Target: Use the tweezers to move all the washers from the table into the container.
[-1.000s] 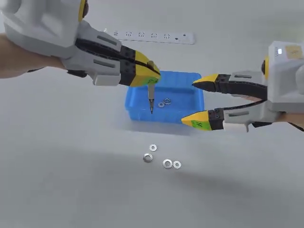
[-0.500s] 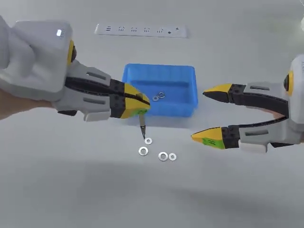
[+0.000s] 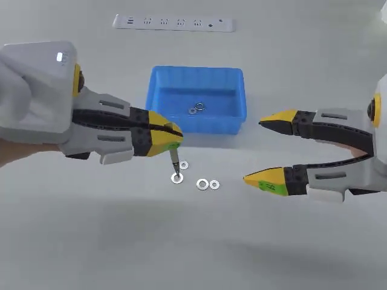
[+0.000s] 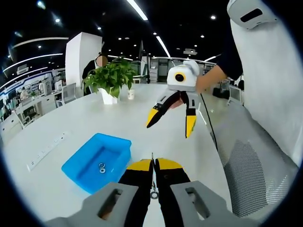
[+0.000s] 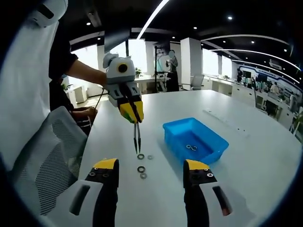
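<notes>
In the head view we see the left tongs at the left of the frame, pressed together on the tweezers, which point down toward the bench. The tip of the tweezers is at one washer near the centre of the frame; we cannot tell if the tip grips it. Three other washers lie near it, one just above it and two touching each other to its right. The blue container stands above them in the frame, and two more washers lie inside it, near its middle. The right tongs are at the right of the frame, with the jaws wide apart and nothing between them. A white power strip lies at the top edge
</notes>
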Tool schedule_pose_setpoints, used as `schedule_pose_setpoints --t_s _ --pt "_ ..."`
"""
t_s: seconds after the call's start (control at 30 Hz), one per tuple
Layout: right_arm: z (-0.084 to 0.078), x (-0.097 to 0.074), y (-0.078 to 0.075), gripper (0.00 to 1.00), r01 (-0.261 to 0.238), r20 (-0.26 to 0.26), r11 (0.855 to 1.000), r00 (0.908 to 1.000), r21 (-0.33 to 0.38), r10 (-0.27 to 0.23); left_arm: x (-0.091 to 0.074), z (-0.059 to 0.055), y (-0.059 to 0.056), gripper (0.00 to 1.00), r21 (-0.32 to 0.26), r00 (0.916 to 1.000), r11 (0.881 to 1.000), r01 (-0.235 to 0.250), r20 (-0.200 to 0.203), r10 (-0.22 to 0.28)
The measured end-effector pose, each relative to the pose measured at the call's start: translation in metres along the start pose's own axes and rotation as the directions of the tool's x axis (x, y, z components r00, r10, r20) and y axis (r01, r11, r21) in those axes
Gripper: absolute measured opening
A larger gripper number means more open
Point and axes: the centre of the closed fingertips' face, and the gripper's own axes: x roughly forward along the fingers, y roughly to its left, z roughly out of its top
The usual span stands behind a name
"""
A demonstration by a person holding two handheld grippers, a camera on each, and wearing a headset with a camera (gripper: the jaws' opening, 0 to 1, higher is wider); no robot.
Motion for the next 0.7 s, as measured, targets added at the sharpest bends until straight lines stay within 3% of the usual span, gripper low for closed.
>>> schedule_pose_setpoints --t_s 0.17,0.4,0.7 --pt "-0.003 0.0 0.0 0.55 0.003 -0.007 1.0 1.0 0.002 -0.003 0.001 -0.002 0.0 0.06 -0.017 0.9998 1.0 -0.015 0.012 0.016" --pt "-0.002 0.001 0.0 0.54 0.006 -0.005 1.0 1.0 0.003 -0.006 0.001 -0.011 0.0 0.06 -0.019 0.9997 1.0 -0.024 -0.002 0.024" --pt "0.0 0.002 0.0 0.54 0.002 -0.002 1.0 1.0 0.014 -0.002 0.001 -0.014 -0.001 0.06 0.009 0.9996 1.0 -0.026 -0.008 0.026"
